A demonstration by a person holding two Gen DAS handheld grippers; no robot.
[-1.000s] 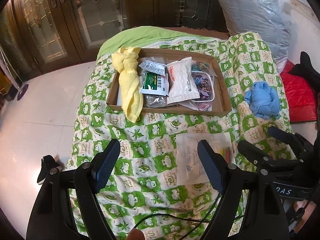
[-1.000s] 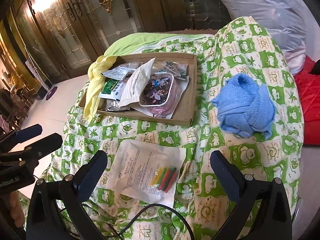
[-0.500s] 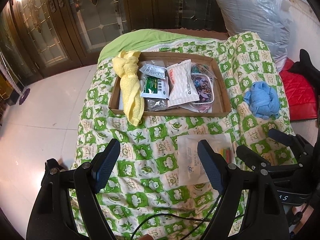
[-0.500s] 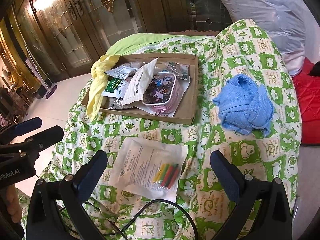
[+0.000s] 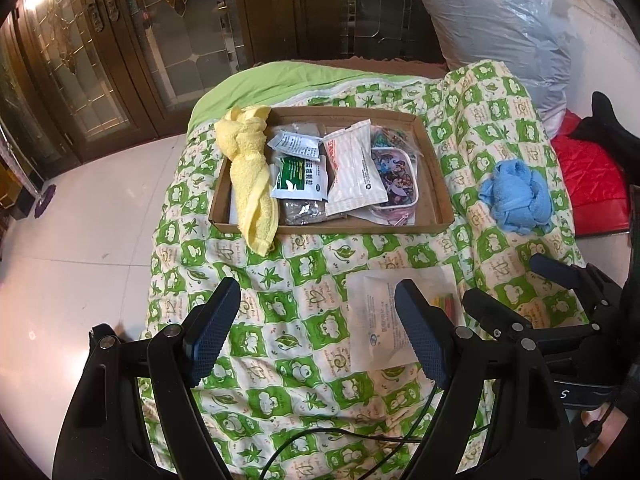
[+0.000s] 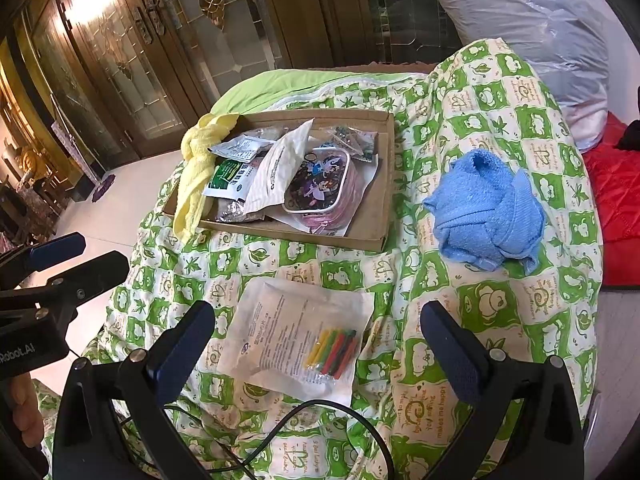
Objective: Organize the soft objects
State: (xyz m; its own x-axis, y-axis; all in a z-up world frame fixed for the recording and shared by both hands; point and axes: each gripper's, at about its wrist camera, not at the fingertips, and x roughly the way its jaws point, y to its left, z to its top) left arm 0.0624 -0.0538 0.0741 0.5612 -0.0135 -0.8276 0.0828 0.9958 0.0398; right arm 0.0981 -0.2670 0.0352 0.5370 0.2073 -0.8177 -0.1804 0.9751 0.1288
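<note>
A shallow cardboard tray (image 5: 438,192) (image 6: 382,184) sits on a green-and-white patterned quilt (image 5: 280,280). A yellow towel (image 5: 252,176) (image 6: 194,168) hangs over its left wall, beside several sachets and a pink cartoon pouch (image 6: 320,184). A crumpled blue towel (image 5: 516,196) (image 6: 486,208) lies on the quilt right of the tray. A clear packet with coloured sticks (image 6: 296,336) (image 5: 376,320) lies near me. My left gripper (image 5: 316,328) hovers open over the quilt, left of the packet. My right gripper (image 6: 320,352) is open above the packet, touching nothing.
A plastic-wrapped pillow (image 5: 504,28) sits at the back right and a red cushion (image 5: 588,184) at the right. White tiled floor (image 5: 80,220) drops off to the left, with wood-and-glass doors (image 5: 120,40) behind. A black cable (image 6: 304,412) lies across the near quilt.
</note>
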